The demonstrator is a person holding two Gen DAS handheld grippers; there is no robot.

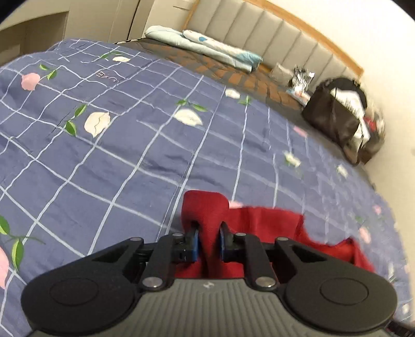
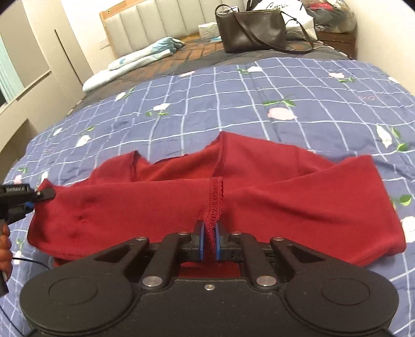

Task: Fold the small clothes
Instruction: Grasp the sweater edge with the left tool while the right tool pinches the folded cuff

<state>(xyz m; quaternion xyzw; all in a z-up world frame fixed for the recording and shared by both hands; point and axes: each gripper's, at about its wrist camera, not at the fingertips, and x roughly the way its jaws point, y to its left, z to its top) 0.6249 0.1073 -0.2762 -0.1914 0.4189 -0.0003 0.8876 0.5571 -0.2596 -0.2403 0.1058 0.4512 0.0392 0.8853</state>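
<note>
A small red garment lies spread across the blue checked bedspread, its stitched middle seam running toward me. My right gripper is shut on that seam at the garment's near edge. At the far left of the right wrist view my left gripper pinches the garment's left corner. From the left wrist camera, the left gripper is shut on a bunched fold of the red garment, which trails off to the right over the bedspread.
A dark shoulder bag and a white paper bag stand at the head of the bed by the padded headboard. A folded light blue blanket lies at the back left. A hand shows at the left edge.
</note>
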